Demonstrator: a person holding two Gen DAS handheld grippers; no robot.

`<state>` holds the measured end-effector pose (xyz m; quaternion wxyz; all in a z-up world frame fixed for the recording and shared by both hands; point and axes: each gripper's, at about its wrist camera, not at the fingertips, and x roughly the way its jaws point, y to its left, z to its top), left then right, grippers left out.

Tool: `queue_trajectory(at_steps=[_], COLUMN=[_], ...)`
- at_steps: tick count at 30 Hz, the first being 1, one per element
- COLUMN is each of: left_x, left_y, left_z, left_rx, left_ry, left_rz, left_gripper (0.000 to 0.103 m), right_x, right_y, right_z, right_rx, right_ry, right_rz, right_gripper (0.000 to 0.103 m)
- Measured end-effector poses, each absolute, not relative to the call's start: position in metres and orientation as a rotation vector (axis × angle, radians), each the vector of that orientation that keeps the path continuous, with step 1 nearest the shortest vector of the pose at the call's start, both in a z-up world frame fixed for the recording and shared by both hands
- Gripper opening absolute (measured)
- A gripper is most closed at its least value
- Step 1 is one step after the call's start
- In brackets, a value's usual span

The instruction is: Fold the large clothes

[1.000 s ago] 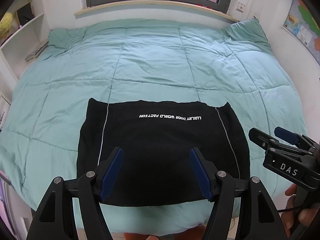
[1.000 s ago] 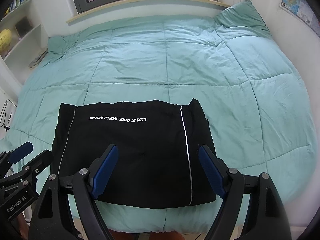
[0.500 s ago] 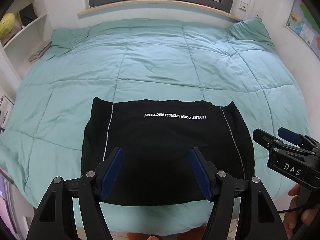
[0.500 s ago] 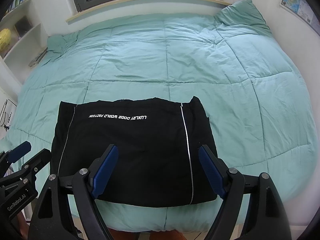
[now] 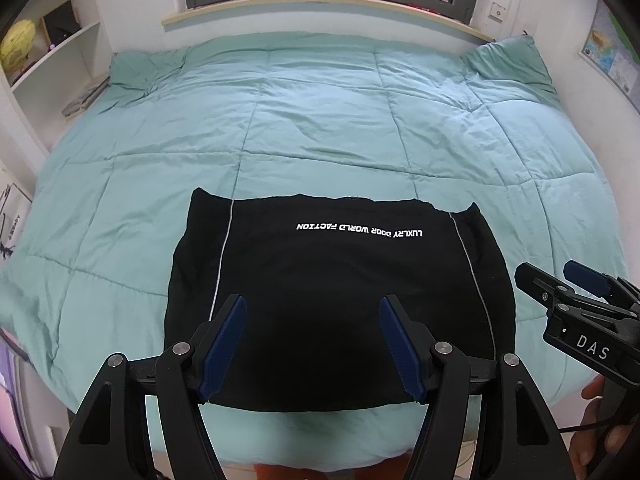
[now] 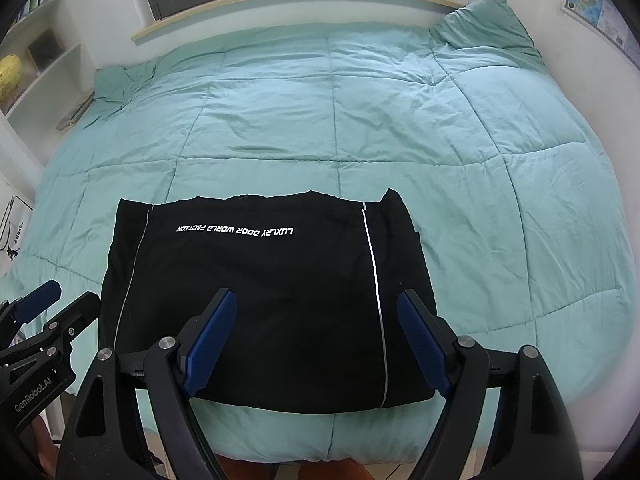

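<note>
Nearest, the left gripper (image 5: 312,344) and right gripper (image 6: 316,344) hover spread and empty above the black printed fabric garment (image 5: 336,300), apparently already folded into a rectangle on the near edge of the quilted teal duvet (image 5: 320,120); little seems left
</note>
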<state>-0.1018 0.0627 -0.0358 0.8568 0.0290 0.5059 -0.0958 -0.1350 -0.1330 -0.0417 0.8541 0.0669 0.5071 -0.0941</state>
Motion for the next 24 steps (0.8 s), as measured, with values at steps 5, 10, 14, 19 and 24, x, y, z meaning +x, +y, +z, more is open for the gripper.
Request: queue_trajectory(at_steps=[5,10,14,19,24], left_x=[-0.1019,-0.1039,-0.105,-0.1066,-0.1063], left_y=[0.0624,0.0604,0.06,0.0611,0.0695], left_z=[-0.0364,-0.0361,-0.036,-0.035,-0.0339], left_rx=[0.054,0.068,0.071,0.084,0.079], left_ry=[1.069,1.056,1.052,1.033,1.017], left_rz=[-0.2,-0.195,-0.191,-0.164,-0.142], left_gripper=[0.071,0.071,0.071,0.071,0.071], right_x=[-0.1347,-0.1338,-0.1342,-0.1357,-0.1367], right_y=[-0.1334,-0.1361,-0.1364,-0.1339,-0.1312], right_z=[-0.0426,-0.0443,-0.0453,-0.0474,-0.0478], right_rx=[0.143,0.147,0.147,0.143,0.14], right_ry=[1.07,1.073,1.075,1.08,1.08], right_rz=[-0.199,-0.202,-0.2,-0.199,-0.2], right_gripper=[0.084,0.084,0.084,0.084,0.084])
